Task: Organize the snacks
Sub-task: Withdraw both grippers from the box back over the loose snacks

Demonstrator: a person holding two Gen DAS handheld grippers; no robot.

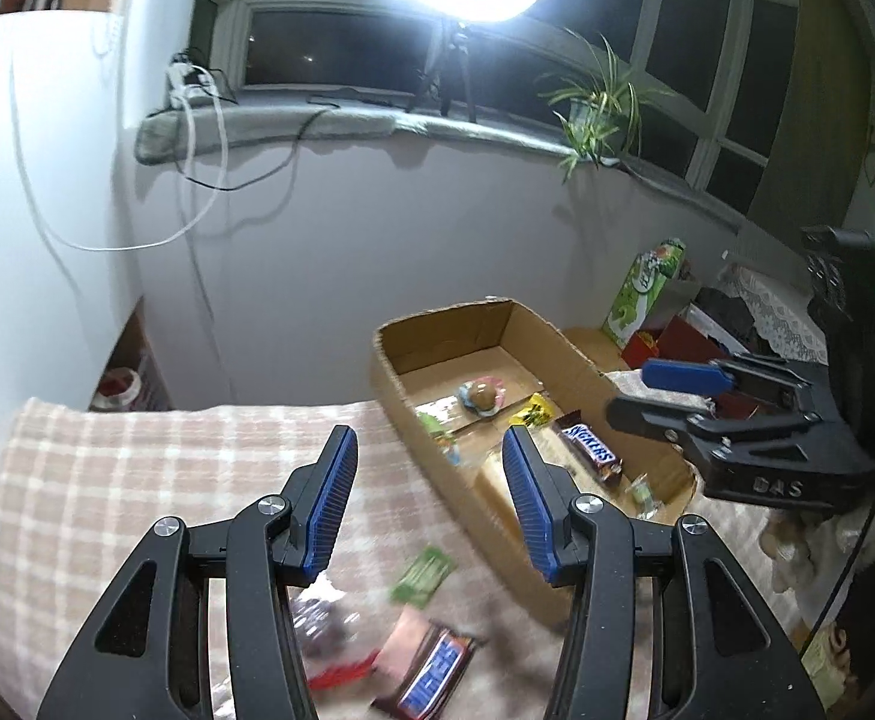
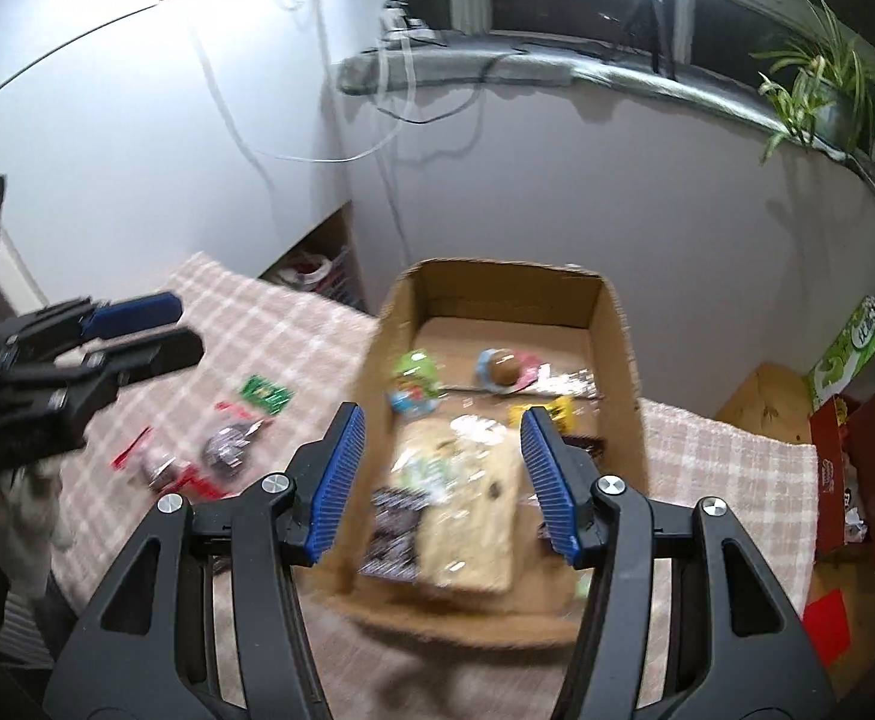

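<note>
Left gripper (image 1: 428, 450) and right gripper (image 2: 443, 429) seemingly gape wide, empty.

The left claw (image 1: 428, 450) is hovering with its jaws spread wide and empty above the checked cloth (image 1: 155, 468) covering the tabletop. A Snickers bar (image 1: 434, 675) and a green packet (image 1: 424, 574) are lying on the cloth beneath it. The cardboard box (image 1: 437, 468) beside it is holding another Snickers (image 1: 593, 449). The right claw (image 1: 665, 393) is hanging over the box's right edge.
</note>
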